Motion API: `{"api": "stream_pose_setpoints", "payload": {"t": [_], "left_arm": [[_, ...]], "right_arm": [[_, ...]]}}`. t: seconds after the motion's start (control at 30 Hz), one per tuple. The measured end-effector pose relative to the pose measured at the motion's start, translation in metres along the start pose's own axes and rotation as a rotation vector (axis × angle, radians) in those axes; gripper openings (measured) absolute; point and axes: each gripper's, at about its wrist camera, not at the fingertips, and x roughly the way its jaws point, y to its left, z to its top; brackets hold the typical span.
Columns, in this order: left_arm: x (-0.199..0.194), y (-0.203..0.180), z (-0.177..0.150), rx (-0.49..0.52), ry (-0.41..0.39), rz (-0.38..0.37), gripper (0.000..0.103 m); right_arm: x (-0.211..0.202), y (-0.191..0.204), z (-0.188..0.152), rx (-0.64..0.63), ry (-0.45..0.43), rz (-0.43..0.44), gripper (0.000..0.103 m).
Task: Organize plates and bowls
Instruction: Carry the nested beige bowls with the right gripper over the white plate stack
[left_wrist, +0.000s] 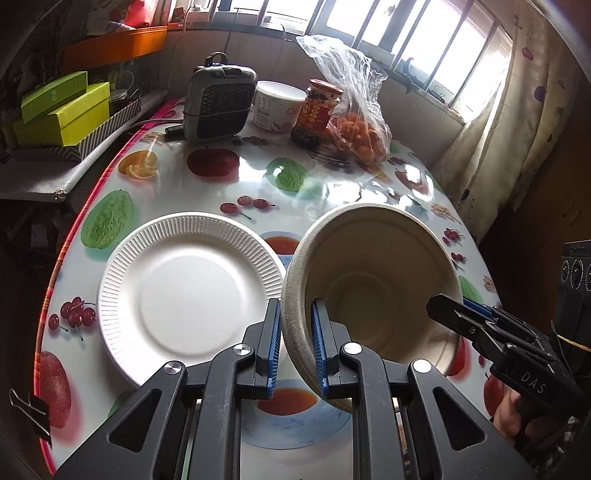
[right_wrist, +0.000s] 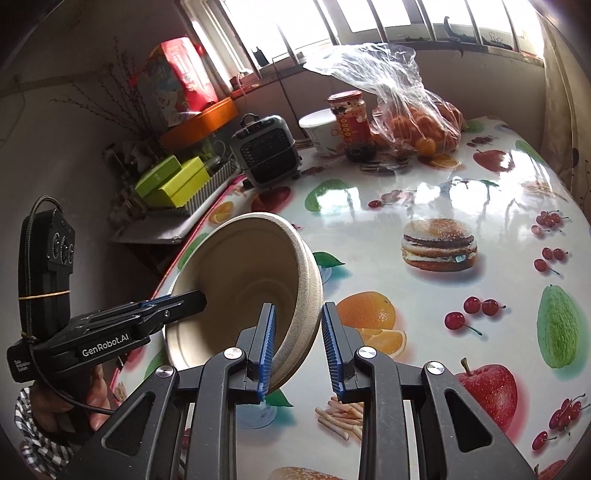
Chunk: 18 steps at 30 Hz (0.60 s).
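Both claws grip one beige paper bowl (left_wrist: 373, 291). Left claw (left_wrist: 297, 350), at the bottom centre of its own view, is clamped on the bowl's near-left rim, blue pads on either side of the wall. Right claw (right_wrist: 297, 349) straddles the opposite rim; its left pad presses inside the wall, while the right pad seems to stand slightly off, so that grip looks looser. Bowl hangs tilted above the fruit-print table (left_wrist: 332, 184), mouth turned toward the left camera, just right of the white ribbed plate (left_wrist: 190, 295).

Judged step: carrying the bowl onto the plate. To do it well, level the bowl first, keep both hands moving together to avoid twisting the thin rim, centre it over the plate's flat middle, then let go only once it sits.
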Motion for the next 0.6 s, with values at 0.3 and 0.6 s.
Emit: {"api": "stream_pose_setpoints", "payload": {"t": [0.3, 0.6], "left_arm": [[-0.011, 0.034, 0.009, -0.066, -0.030, 0.054, 0.017], [-0.018, 0.063, 0.008, -0.113, -0.039, 0.095, 0.017]], "right_arm": [[0.026, 0.029, 0.018, -0.067, 0.039, 0.052, 0.025], [0.051, 0.052, 0.026, -0.112, 0.070, 0.086, 0.025]]}}
